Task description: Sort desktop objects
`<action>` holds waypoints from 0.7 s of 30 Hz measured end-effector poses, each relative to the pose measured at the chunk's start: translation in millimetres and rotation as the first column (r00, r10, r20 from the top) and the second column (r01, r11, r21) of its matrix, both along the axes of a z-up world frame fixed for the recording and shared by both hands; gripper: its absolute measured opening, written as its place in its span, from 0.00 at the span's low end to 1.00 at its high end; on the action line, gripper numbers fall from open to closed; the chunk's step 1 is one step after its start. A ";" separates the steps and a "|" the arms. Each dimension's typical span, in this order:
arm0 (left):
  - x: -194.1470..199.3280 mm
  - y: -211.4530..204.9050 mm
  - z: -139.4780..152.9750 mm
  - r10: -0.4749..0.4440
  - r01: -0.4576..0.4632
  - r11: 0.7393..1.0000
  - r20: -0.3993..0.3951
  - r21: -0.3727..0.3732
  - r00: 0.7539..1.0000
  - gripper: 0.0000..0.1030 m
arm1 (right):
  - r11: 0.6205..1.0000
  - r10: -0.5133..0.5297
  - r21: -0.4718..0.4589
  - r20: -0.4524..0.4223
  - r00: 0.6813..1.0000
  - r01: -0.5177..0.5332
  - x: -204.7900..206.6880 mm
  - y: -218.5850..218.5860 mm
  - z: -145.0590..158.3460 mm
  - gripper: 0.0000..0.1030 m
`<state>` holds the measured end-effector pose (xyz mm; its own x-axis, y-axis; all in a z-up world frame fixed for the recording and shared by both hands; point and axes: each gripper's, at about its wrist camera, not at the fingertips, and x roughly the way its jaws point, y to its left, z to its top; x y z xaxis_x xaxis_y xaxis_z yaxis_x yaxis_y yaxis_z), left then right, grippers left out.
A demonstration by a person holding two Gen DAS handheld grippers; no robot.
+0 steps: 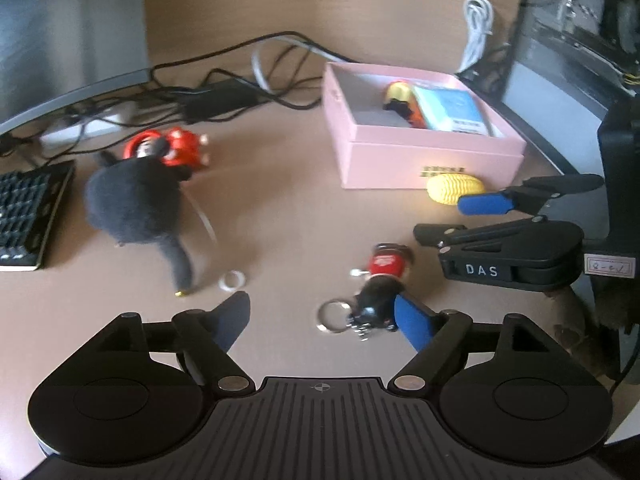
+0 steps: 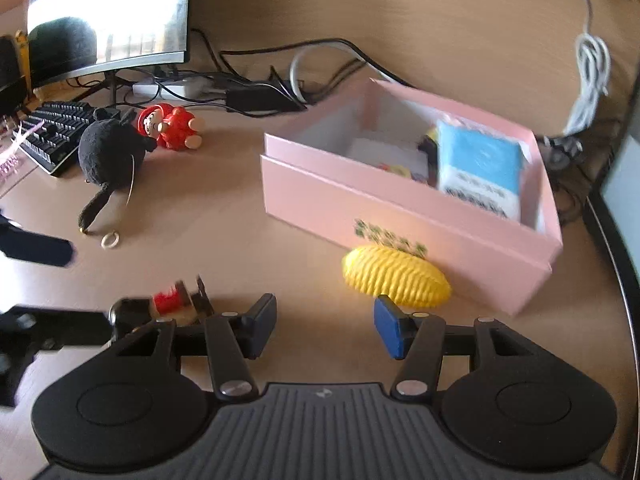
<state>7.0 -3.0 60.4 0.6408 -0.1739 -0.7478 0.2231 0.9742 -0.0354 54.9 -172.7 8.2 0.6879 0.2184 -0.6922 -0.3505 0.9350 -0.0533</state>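
We look down on a tan wood-grain desk (image 1: 280, 208) in a sunlit workspace, where two hand-held grippers hover over scattered trinkets. The left gripper (image 1: 324, 316) has its blue pads spread wide and clamps nothing; a small red-and-black keychain figure (image 1: 380, 284) with a metal ring lies on the desk just inside its right pad, at about 1 o'clock from the jaw gap. The right gripper (image 2: 325, 328) also stands open and empty, its right pad just short of a ribbed yellow egg-shaped toy (image 2: 394, 276), which lies at 1 o'clock against the front wall of the pink box (image 2: 400, 216). Whether pad and toy touch, we cannot tell.

The open pink box sits at 1 o'clock in both views and holds a blue packet (image 2: 480, 164) and a small yellow-and-orange item beside it. At 10 o'clock lie a black plush mouse (image 2: 108, 148) and a red doll (image 2: 176, 128), touching each other, with a small white ring (image 2: 110, 240) near the plush's tail.

Along the desk's far edge run a curved monitor (image 2: 108, 12), a black keyboard (image 2: 56, 136), a white power strip and tangled black cables (image 1: 224, 92). A coiled white cord (image 2: 592, 76) hangs at 2 o'clock.
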 end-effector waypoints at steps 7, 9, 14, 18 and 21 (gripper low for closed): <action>-5.5 11.9 -6.9 0.042 -0.043 0.998 -0.027 -0.043 0.999 0.92 | 0.986 -0.169 -0.002 0.033 0.985 0.169 -8.7 -2.3 10.0 0.63; -6.4 13.1 -9.3 0.045 -0.047 0.998 -0.036 -0.049 0.998 0.92 | 0.971 -0.239 0.032 0.010 0.971 0.239 -4.7 -10.9 9.4 0.66; -8.7 14.9 -8.6 0.046 -0.048 0.997 -0.039 -0.053 0.998 0.92 | 0.941 -0.326 0.073 -0.054 0.944 0.330 12.9 -25.3 0.1 0.71; -9.8 15.2 -7.6 0.042 -0.045 0.998 -0.045 -0.051 0.998 0.92 | 0.941 -0.327 0.079 -0.051 0.944 0.330 21.6 -22.4 -5.3 0.72; -11.1 11.7 -7.1 0.019 -0.022 0.999 -0.049 -0.047 0.999 0.92 | 0.946 -0.320 0.058 -0.014 0.947 0.320 25.4 -18.5 -8.6 0.65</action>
